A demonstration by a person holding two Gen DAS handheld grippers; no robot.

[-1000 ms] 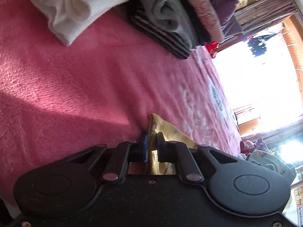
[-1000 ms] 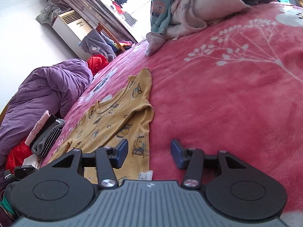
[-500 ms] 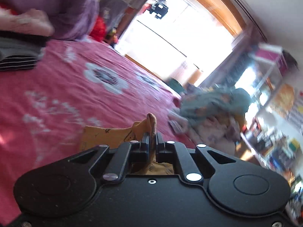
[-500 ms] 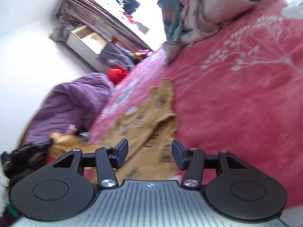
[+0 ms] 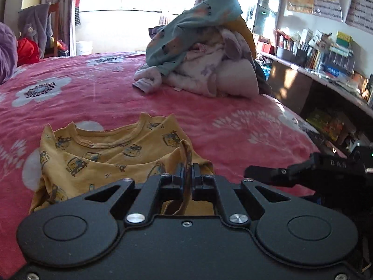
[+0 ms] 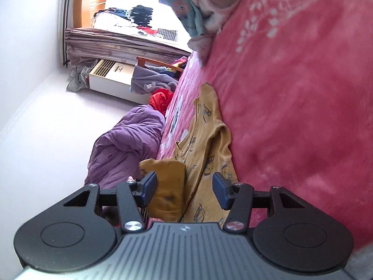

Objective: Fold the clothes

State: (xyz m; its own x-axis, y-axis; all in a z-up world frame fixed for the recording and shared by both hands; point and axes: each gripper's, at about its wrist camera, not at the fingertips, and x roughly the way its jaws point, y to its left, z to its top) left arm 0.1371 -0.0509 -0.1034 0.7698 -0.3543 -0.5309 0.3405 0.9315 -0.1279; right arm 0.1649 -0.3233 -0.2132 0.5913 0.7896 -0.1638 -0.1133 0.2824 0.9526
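Low in the left wrist frame, the left gripper (image 5: 187, 171) pinches a mustard cartoon-print cotton shirt (image 5: 98, 161) on the pink fleece blanket (image 5: 233, 107); the right gripper (image 6: 185, 187) gapes, gripping nothing.

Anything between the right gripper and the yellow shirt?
Nothing visible. The right gripper is open right over the yellow shirt, cloth between its fingers but unpinched. The left gripper already clamps a shirt fold.

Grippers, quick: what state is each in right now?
Left gripper: closed on a fold of the yellow shirt.
Right gripper: open, holding nothing; the shirt lies between its parted fingers, untouched.
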